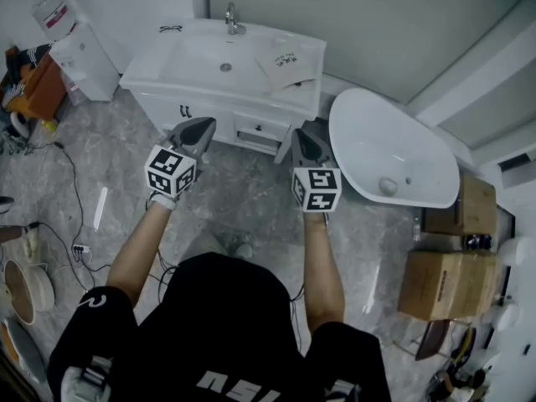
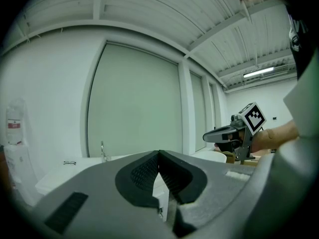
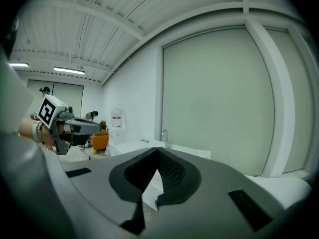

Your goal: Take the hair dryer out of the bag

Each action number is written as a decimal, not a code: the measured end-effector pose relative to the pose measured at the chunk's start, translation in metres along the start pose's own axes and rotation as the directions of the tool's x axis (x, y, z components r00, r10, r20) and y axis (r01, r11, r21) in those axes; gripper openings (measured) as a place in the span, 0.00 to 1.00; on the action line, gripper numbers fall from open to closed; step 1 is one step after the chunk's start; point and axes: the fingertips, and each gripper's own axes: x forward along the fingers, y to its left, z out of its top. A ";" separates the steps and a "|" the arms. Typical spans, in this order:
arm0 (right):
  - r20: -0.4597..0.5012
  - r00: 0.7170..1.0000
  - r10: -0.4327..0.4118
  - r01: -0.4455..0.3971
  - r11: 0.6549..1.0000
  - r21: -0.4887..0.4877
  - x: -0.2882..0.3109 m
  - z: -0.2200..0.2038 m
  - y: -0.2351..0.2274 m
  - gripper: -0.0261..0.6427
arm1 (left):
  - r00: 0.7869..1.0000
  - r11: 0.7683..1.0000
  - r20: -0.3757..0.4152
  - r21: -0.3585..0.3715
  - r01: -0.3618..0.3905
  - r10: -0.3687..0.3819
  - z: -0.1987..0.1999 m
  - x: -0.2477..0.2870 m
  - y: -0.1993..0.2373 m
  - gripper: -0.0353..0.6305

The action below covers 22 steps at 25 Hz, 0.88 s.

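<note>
The left gripper (image 2: pixel 159 156) had its jaws pressed together with nothing between them. The right gripper (image 3: pixel 158 153) was the same, its tips meeting and empty. In the head view both were held mid-frame above the floor (image 1: pixel 243 182), touching nothing, in front of the vanity (image 1: pixel 167 90) at upper centre. The bag (image 1: pixel 289 64) lay on the countertop, right of the basin (image 1: pixel 213 61) (the hair dryer itself could not be seen).
</note>
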 end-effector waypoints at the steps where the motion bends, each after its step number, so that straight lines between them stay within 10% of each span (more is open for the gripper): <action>1: -0.003 1.000 0.000 0.000 1.000 0.003 0.007 0.000 -0.005 0.03 | 1.000 1.000 -0.002 -0.004 0.000 0.000 -0.001 0.008 0.004 0.05; 22: -0.092 0.981 -0.170 0.177 0.981 0.073 0.233 0.007 -0.088 0.03 | 0.973 0.974 -0.056 -0.016 0.224 -0.225 -0.014 0.220 0.174 0.05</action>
